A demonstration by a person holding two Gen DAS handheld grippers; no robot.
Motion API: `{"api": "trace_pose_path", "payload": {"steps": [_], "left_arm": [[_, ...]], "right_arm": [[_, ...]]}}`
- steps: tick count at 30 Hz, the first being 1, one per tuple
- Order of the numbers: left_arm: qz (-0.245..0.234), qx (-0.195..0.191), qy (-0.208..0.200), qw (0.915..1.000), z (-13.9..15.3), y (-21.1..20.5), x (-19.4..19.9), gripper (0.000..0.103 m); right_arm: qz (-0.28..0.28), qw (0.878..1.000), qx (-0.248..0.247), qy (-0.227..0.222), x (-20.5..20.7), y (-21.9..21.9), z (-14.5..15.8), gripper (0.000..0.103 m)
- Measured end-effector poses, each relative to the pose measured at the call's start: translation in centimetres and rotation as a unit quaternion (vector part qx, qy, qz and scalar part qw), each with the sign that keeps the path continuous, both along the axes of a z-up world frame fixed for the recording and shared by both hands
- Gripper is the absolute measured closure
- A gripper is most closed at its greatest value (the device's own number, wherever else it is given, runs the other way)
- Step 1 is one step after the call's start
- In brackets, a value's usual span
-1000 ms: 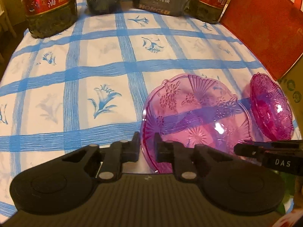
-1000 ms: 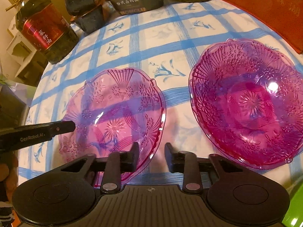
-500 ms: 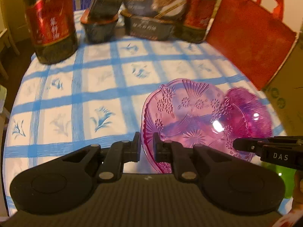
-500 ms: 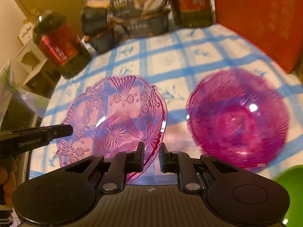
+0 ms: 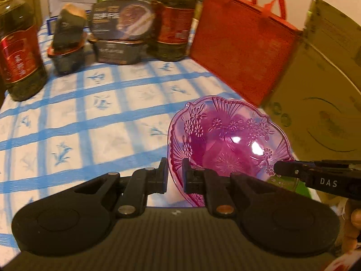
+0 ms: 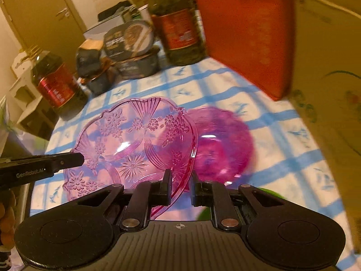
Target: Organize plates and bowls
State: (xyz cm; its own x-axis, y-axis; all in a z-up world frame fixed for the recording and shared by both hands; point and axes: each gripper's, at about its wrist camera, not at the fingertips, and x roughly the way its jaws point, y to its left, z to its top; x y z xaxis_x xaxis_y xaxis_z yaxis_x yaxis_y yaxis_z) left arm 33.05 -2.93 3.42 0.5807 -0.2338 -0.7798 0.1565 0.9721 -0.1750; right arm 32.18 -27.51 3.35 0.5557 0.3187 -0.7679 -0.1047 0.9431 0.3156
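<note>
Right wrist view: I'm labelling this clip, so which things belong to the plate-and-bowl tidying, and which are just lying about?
Part of the job:
- flower-pattern pink plate, gripped at opposite rims by the left tool and the right tool
- darker pink bowl on the tablecloth

Just lying about:
- oil bottles
- boxed meals
- red bag
- cardboard box

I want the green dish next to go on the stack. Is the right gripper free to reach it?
Probably not yet: the right gripper is shut on the pink plate, as is the left gripper. The green dish peeks out just beyond its fingers.
</note>
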Motion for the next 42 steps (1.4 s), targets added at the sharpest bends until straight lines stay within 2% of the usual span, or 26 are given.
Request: {"api": "trace_pose_path", "payload": {"steps": [7, 14, 24, 31, 42], "left_arm": [[-0.016, 0.002, 0.003, 0.9999, 0.1, -3.4, 0.2, 0.093], [-0.011, -0.002, 0.008, 0.9999, -0.7, -4.6, 1.6, 0.092], [0.002, 0.002, 0.022, 0.9998, -4.2, -5.7, 5.5, 0.092], [-0.001, 0.006, 0.039, 0.9992, -7.2, -6.1, 7.9, 0.091], [0.004, 0.007, 0.044, 0.9990, -9.2, -5.9, 9.0, 0.090]], "right_arm": [[-0.017, 1.000, -0.005, -0.001, -0.2, -3.3, -0.1, 0.087], [-0.017, 1.000, -0.018, -0.002, 1.1, -4.3, -0.8, 0.087], [-0.008, 0.999, -0.049, 0.009, 5.5, -4.2, -3.6, 0.087], [0.000, 0.998, -0.060, 0.032, 8.3, -4.4, -6.5, 0.087], [0.009, 0.997, -0.071, 0.030, 9.6, -3.9, -8.2, 0.087]]}}
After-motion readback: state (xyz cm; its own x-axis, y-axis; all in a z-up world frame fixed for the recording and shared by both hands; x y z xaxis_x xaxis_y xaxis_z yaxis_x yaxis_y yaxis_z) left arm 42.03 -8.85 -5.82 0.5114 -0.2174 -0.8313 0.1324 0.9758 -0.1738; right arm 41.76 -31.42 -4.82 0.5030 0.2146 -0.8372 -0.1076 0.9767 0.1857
